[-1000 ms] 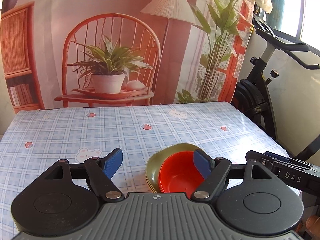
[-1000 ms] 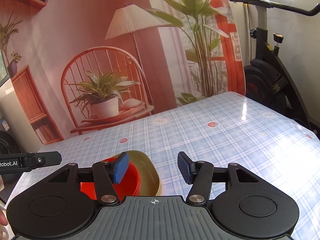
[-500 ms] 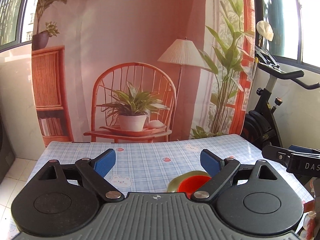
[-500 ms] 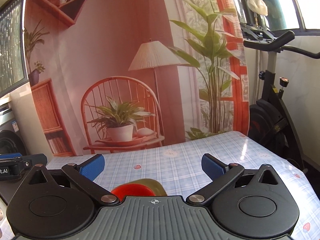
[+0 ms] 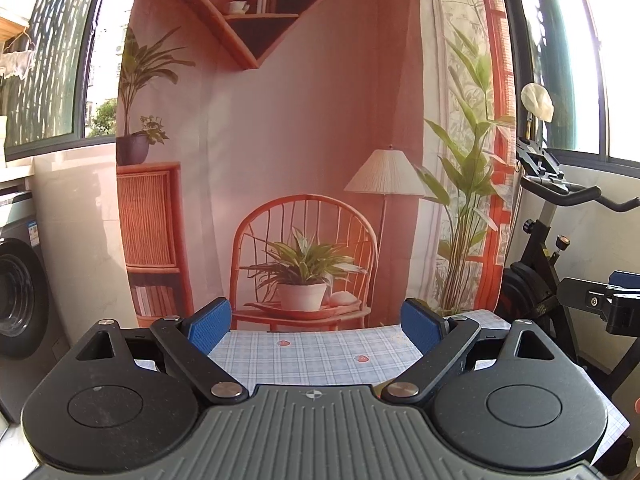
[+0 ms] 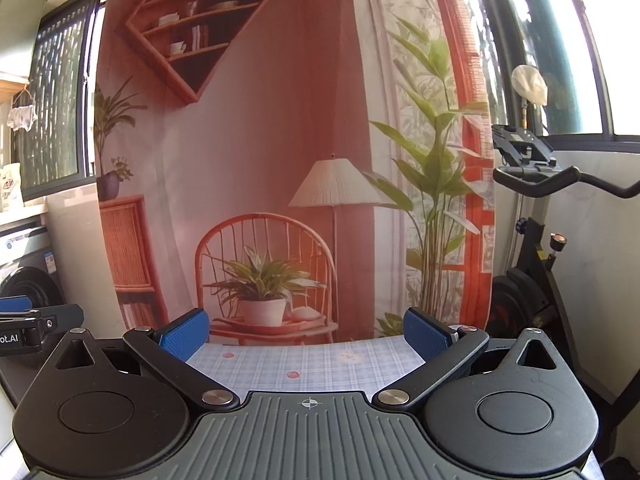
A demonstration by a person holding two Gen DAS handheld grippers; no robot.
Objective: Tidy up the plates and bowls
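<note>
- Blue pads of the left gripper stand wide apart, with nothing between them; only the checked tablecloth and the printed backdrop show through the gap.
- Right gripper is likewise spread wide, its fingers clasping nothing, with the far end of the same cloth-covered table visible between them.
- Both tools point nearly level toward the backdrop's painted chair and potted plant, so only the far strip of the table lies in front of their fingertips.
- Plates and bowls cannot be made out with any certainty in either view. In the left wrist view a thin dull sliver peeks out at the edge of the gripper body, just inside the base of its right finger, but it is too small to tell what it is. Any dishes would lie below the gripper bodies, hidden from both cameras.
- Each gripper shows at the edge of the other's view: the right one at the far right of the left wrist view, the left one at the far left of the right wrist view.
- Exercise bike stands to the right of the table, and a washing machine to its left.
</note>
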